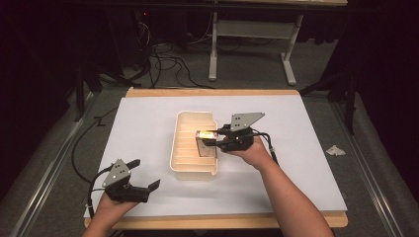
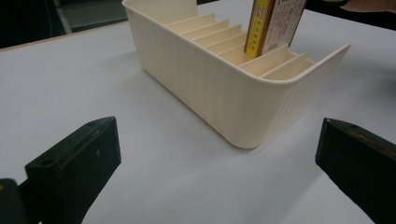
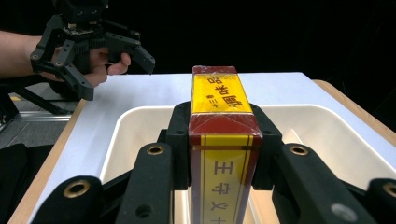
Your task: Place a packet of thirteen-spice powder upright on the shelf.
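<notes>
Jaws of the right gripper are clamped on a red-and-yellow box, held upright in the cream slotted tray at mid-worktop. Jaws of the left gripper stand wide apart with nothing between them, near the front left corner, well clear of the tray. Thin dividers flank the box base. Its top is cut off in the left gripper view; printed characters are hard to read.
</notes>
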Tool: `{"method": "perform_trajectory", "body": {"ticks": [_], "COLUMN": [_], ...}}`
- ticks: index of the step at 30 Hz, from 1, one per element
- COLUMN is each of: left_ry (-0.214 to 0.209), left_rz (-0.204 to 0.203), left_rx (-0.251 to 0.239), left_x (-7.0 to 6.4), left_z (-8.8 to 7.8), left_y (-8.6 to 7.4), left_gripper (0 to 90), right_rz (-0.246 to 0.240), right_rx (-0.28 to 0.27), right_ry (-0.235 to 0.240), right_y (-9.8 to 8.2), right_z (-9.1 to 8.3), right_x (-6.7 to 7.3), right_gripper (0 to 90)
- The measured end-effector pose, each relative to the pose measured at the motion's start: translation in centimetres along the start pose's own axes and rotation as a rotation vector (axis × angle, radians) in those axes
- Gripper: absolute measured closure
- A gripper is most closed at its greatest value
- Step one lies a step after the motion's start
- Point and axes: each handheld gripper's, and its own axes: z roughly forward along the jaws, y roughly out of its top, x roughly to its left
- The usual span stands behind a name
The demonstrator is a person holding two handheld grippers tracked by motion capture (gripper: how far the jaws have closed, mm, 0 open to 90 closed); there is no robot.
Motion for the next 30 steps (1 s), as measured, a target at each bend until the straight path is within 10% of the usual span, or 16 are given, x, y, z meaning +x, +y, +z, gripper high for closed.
{"method": "perform_trajectory", "body": {"ticks": [30], "left_ry": [-0.001], "left_rz": [0.000], "left_rx": [-0.001], "left_x": [0.0], "left_z": [0.0], "left_y": [0.0], "left_gripper": [0.7], "right_rz": [-0.009], "right_rx": [-0.032], "right_ry": [0.008], "right_y": [0.8], "right_z": [2.7], "right_x": [0.3], "right_gripper": [68.5]}}
